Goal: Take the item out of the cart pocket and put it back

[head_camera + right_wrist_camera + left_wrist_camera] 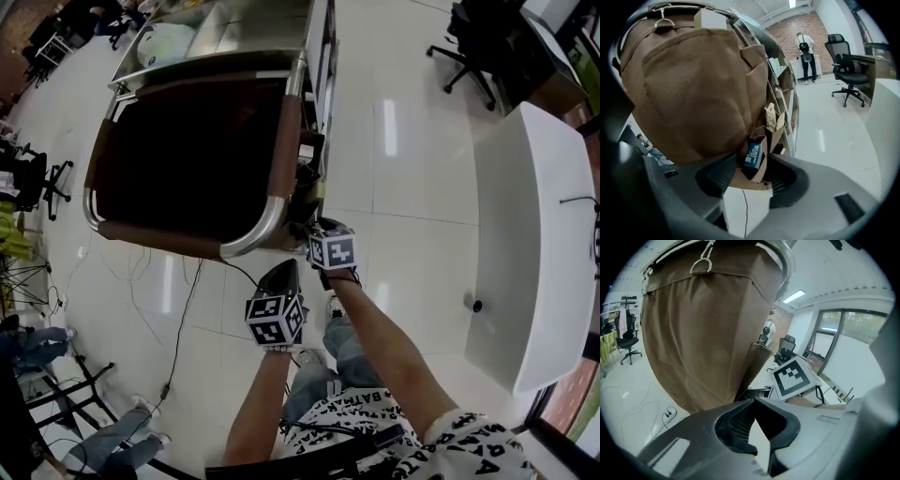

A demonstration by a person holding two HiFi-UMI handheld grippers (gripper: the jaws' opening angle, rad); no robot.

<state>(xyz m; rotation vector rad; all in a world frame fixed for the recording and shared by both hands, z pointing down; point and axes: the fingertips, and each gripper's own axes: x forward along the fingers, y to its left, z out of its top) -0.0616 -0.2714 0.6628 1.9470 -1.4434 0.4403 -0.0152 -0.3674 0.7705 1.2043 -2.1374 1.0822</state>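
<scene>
The right gripper point(752, 165) has its jaws wide around the side pocket point(762, 177) of the cart point(274, 211), and the blue box point(752, 154) sits inside it, not yet gripped. I think the jaws may pinch the pocket cloth together with the box, or the thin box may slip. The left gripper point(757, 411), jaws narrow and empty, steadies nothing, so the cart may roll. The floor point(412, 169) is glossy white tile with a cable point(183, 319) on it; a white curved surface point(534, 234) and office chairs point(469, 47) stand well apart
</scene>
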